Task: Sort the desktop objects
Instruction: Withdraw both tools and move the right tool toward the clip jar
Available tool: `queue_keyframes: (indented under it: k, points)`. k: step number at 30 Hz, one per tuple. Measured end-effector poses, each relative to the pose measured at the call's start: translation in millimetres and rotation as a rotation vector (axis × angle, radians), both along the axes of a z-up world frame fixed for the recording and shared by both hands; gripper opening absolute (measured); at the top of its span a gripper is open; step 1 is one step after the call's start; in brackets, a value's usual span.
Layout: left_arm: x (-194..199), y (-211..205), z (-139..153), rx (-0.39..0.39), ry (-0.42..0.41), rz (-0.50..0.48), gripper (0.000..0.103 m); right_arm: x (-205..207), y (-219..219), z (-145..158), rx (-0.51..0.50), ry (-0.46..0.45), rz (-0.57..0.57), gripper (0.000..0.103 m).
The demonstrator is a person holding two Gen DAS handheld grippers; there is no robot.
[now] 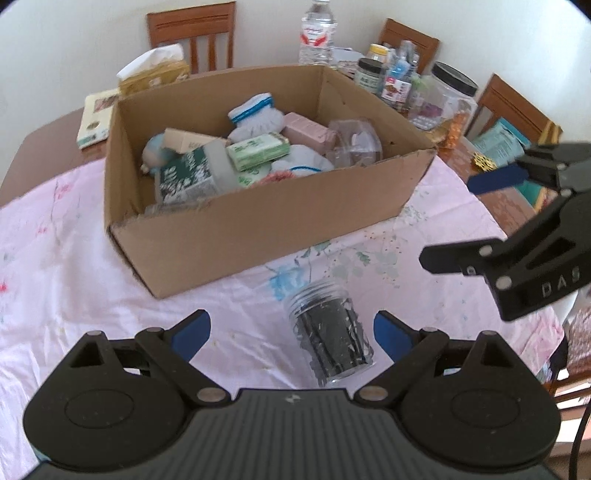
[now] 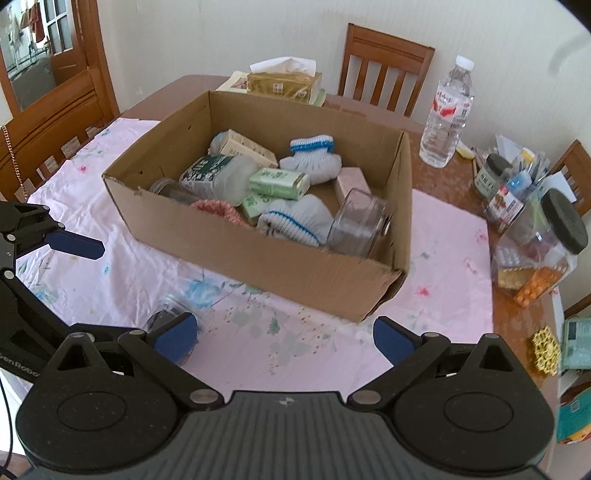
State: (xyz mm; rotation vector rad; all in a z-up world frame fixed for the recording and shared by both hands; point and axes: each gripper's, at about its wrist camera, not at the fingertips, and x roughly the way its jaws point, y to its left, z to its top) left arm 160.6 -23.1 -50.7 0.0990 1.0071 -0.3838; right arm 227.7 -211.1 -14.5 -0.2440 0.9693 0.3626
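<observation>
- A home dining room: wooden chairs stand round a wooden table.
- A pink floral cloth covers it.
- Household clutter: tissue box, water bottle, jars.

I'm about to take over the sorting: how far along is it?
Mostly done: the cardboard box already holds gloves, soap packs and jars. In hand: nothing; the left gripper is open around the dark-filled jar lying on the pink cloth. Left: grasping it and boxing it.

Jar lying on tablecloth before cardboard box, water bottle behind
</observation>
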Motion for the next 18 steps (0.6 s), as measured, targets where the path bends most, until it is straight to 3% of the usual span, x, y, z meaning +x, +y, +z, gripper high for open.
queue_keyframes:
  k: [6,18]
  points:
    - [-8.9,11.5,-6.9,0.024,0.005,0.077,0.095,-5.7,6.9,-9.1,0.022,0.029,0.03,0.103]
    - [-38.5,51.0,-25.9,0.04,0.081,0.256,0.095,4.3,42.9,-33.2,0.112,0.096,0.192,0.103]
